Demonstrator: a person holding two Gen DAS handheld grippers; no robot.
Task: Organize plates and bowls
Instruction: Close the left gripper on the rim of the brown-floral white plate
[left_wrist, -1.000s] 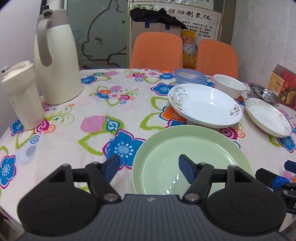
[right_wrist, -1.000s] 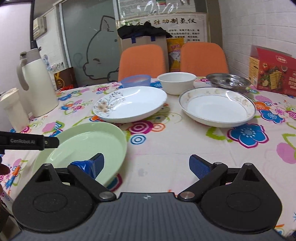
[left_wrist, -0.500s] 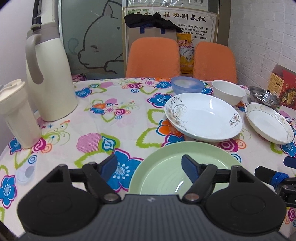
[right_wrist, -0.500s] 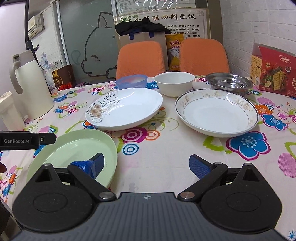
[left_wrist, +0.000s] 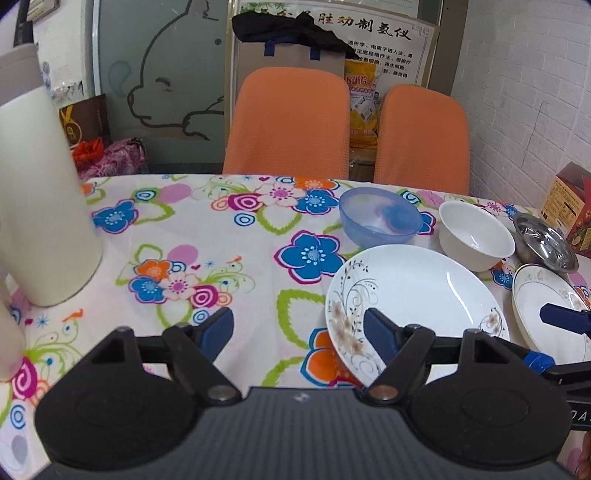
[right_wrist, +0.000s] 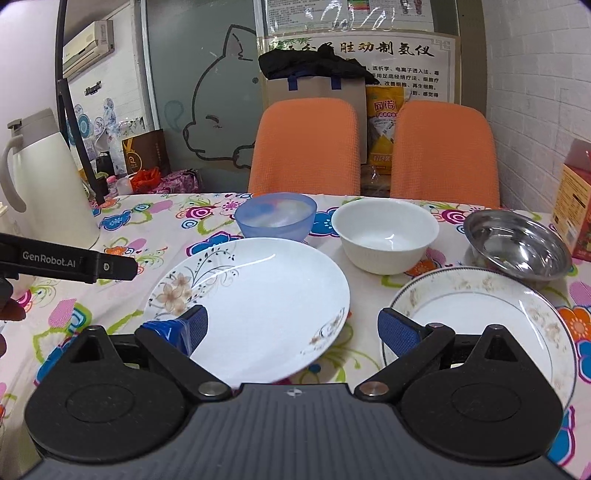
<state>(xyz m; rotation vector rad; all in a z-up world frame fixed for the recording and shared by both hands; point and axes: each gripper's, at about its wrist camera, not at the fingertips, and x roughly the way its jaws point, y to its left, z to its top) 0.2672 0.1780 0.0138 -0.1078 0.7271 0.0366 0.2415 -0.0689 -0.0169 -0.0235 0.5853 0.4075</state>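
A white floral plate (left_wrist: 417, 295) lies just ahead; my left gripper (left_wrist: 299, 330) hovers open and empty over its left rim. My right gripper (right_wrist: 295, 328) is open too. Its left finger is above the floral plate (right_wrist: 258, 295), its right finger at the near-left rim of a gold-rimmed plate (right_wrist: 480, 317). Behind the plates stand a blue plastic bowl (right_wrist: 275, 216), a white bowl (right_wrist: 384, 236) and a steel bowl (right_wrist: 517, 247). No green plate is in view.
A cream thermos (left_wrist: 40, 221) stands at the table's left. A red box (right_wrist: 576, 206) sits at the right edge. Two orange chairs (right_wrist: 306, 147) are behind the floral tablecloth (left_wrist: 221, 258). The left gripper's side bar (right_wrist: 66, 260) reaches in from the left.
Both grippers have moved forward over the table. The green plate has slipped out of view beneath them, and the white plates and bowls are now much closer.
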